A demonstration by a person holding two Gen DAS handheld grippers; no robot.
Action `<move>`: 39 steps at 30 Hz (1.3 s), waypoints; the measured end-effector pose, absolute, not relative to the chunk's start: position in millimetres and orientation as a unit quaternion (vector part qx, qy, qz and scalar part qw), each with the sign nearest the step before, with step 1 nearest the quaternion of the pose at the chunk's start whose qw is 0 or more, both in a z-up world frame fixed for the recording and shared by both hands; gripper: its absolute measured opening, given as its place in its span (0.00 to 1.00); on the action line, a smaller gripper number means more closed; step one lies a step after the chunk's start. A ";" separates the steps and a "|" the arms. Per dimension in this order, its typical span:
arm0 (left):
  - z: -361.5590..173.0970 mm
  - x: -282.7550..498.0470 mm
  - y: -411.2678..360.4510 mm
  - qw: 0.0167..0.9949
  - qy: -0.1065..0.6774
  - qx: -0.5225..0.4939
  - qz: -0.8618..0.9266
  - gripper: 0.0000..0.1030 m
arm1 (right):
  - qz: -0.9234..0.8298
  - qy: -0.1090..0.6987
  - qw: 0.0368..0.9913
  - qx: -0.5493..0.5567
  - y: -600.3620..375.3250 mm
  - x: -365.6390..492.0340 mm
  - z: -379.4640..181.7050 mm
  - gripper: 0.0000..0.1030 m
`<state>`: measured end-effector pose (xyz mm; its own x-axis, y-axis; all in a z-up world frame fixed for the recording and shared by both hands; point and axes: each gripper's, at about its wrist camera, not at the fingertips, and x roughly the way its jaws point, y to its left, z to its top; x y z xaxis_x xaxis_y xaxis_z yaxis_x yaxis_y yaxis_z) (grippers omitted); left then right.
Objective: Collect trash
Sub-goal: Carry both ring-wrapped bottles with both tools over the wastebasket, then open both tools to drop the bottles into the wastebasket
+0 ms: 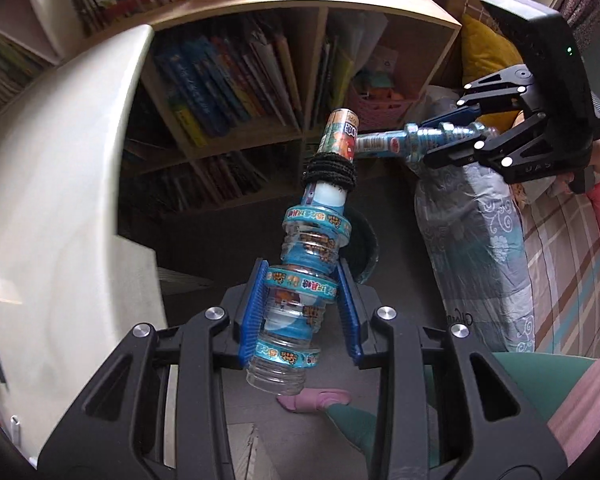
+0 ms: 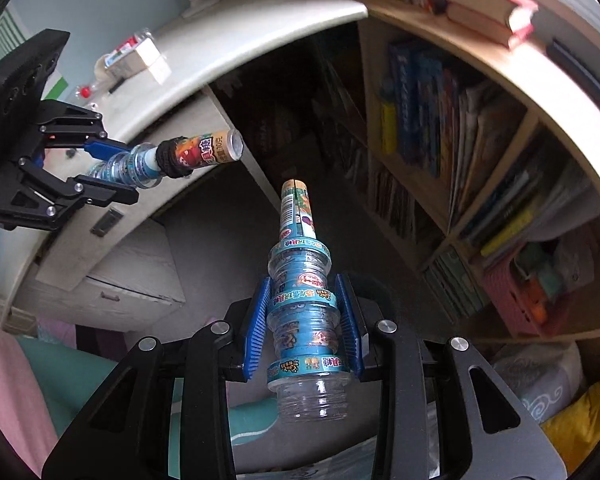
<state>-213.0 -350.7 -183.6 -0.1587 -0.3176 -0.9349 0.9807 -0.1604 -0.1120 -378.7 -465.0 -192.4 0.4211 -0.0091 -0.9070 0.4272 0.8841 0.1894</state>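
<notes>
A wooden bookshelf (image 1: 236,92) packed with books fills the background of both wrist views, its cubbies running from the white table (image 2: 228,24) at one side to the bed (image 1: 548,248) with patterned bedding at the other. A pink basket (image 2: 516,292) sits in one lower cubby. On the table lie small items — a carton (image 2: 138,58) and what looks like a clear bottle beside it, too blurred to identify further.

The left gripper (image 1: 300,312) is clenched on a ribbed plastic bottle (image 1: 300,276) wrapped in blue printed label bands; its blue pads (image 1: 252,312) press the bottle's middle from both sides. This bottle is held in the air, tilted, with a black hair tie (image 1: 332,170) looped around its neck below the colourful cap end.

The right gripper (image 2: 308,320) likewise grasps a second ribbed bottle (image 2: 304,304) of the same blue-banded kind — its pads (image 2: 348,320) bear on the mid-section, the clear base toward the camera and the tapered top pointing toward the shelf.

Seen from the left wrist, the two bottle tops meet or nearly meet in mid-air; contact cannot be confirmed.
</notes>
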 end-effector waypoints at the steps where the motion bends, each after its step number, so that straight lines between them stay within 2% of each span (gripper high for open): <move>1: -196.4 -223.2 -359.6 0.499 0.410 0.413 -0.642 0.31 | -0.139 0.528 0.810 0.212 -472.5 -387.1 -211.9 0.33; 6: -290.7 -250.9 -400.7 0.473 0.455 0.418 -0.627 0.31 | -0.151 0.551 0.771 0.281 -504.2 -419.2 -316.1 0.33; 16: -530.0 -274.1 -444.3 0.438 0.524 0.464 -0.564 0.31 | -0.179 0.605 0.694 0.347 -528.5 -425.8 -545.1 0.33; 23: -646.9 -296.1 -459.7 0.408 0.519 0.515 -0.546 0.31 | -0.193 0.615 0.677 0.355 -537.6 -419.2 -638.1 0.33; 25: -664.3 -298.1 -461.5 0.406 0.516 0.531 -0.536 0.32 | -0.193 0.616 0.676 0.356 -534.2 -418.2 -648.9 0.36; 26: -668.4 -298.3 -461.4 0.409 0.516 0.531 -0.533 0.37 | -0.191 0.615 0.675 0.360 -536.2 -418.7 -652.3 0.38; 27: -670.5 -297.5 -462.3 0.417 0.516 0.531 -0.527 0.61 | -0.189 0.615 0.674 0.363 -535.9 -419.5 -654.9 0.53; 28: -668.0 -295.9 -461.9 0.423 0.518 0.520 -0.532 0.67 | -0.188 0.611 0.677 0.365 -534.8 -418.3 -655.4 0.59; 39: -644.9 -287.0 -454.8 0.435 0.523 0.485 -0.549 0.70 | -0.181 0.595 0.695 0.361 -534.4 -436.5 -636.6 0.58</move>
